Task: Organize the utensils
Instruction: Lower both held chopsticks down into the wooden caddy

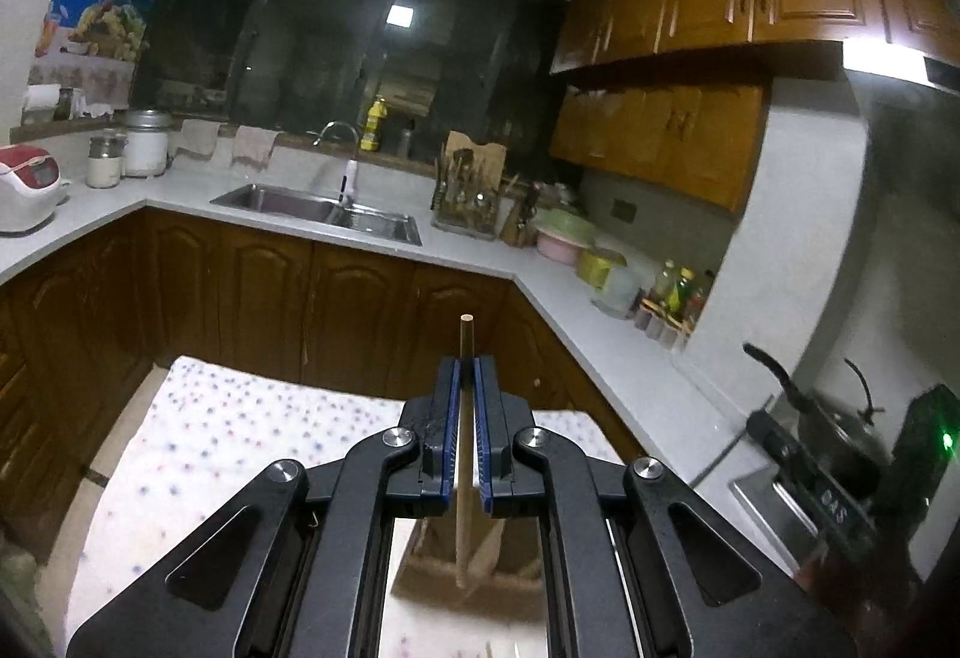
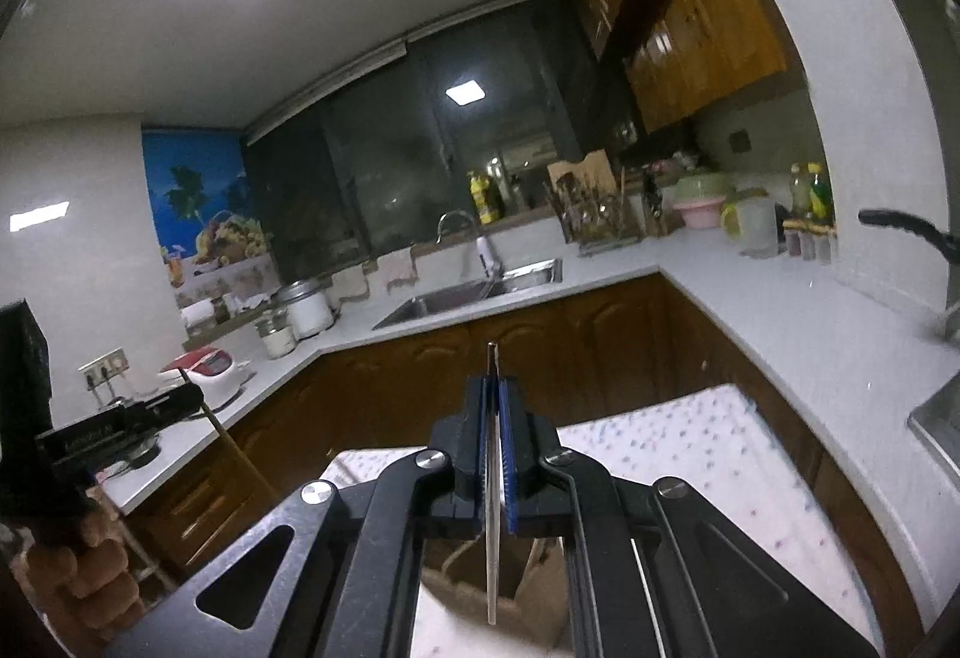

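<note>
Wooden and slim, a chopstick-like stick (image 1: pixel 464 418) stands upright between the blue pads of the left gripper (image 1: pixel 467 361), which is clenched on it; its rounded tip pokes up past the fingertips and its lower end hangs down toward a brown cardboard box (image 1: pixel 432 586) seen beneath the gripper body. The right gripper (image 2: pixel 493 379) is likewise clamped tight, on a thin flat metal utensil (image 2: pixel 493 526) held on edge, its narrow top showing just above the jaws and its long blade-like length running down over the open box (image 2: pixel 516 592) below; whether it is a knife or a handle of something else cannot be told. The box sits on a white cloth with small coloured dots (image 1: pixel 228 430) spread over a low surface in front of dark wooden base cabinets (image 1: pixel 264 310). Behind, a pale countertop (image 1: pixel 468 250) wraps around the corner of the kitchen and carries a steel sink (image 1: pixel 318 211) with a curved tap, a rack of utensils (image 1: pixel 465 205) by a cutting board, stacked pastel bowls (image 1: pixel 564 235), and a red-and-white rice cooker (image 1: pixel 27 187) at the left. In the right wrist view the left gripper (image 2: pixel 180 400) shows at the left edge with the person's hand (image 2: pixel 90 568) wrapped around its grip, the wooden stick slanting down from it.
</note>
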A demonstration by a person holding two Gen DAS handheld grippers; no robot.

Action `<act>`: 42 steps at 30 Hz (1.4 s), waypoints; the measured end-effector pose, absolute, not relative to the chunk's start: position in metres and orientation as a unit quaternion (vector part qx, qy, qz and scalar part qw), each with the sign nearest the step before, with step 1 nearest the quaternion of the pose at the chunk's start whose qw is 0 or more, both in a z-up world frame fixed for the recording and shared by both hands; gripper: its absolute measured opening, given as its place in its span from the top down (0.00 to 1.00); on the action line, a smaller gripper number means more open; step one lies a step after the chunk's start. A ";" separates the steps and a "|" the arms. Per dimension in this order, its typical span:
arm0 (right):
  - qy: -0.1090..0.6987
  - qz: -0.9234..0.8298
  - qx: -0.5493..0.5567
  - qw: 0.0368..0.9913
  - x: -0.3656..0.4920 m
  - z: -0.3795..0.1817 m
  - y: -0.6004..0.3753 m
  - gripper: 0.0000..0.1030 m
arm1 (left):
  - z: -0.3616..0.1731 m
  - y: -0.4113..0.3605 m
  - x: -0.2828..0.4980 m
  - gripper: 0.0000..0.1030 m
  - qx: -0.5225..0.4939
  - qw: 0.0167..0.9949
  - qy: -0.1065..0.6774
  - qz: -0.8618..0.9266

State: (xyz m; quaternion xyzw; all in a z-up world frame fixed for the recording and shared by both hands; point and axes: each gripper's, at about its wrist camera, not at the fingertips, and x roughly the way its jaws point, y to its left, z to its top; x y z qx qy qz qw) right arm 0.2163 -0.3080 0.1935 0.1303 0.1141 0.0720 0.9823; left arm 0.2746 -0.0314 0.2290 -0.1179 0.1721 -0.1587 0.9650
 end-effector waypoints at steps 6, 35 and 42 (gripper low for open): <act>0.103 0.053 0.119 0.986 0.233 0.184 -0.303 0.96 | 0.209 -0.040 0.310 0.96 -0.131 0.965 0.180 -0.140; 0.194 0.046 0.118 0.973 0.257 0.107 -0.294 0.96 | 0.124 -0.050 0.322 0.95 -0.114 0.951 0.255 -0.134; 0.200 0.050 0.136 0.969 0.259 0.106 -0.297 0.91 | 0.124 -0.048 0.323 0.94 -0.121 0.943 0.272 -0.148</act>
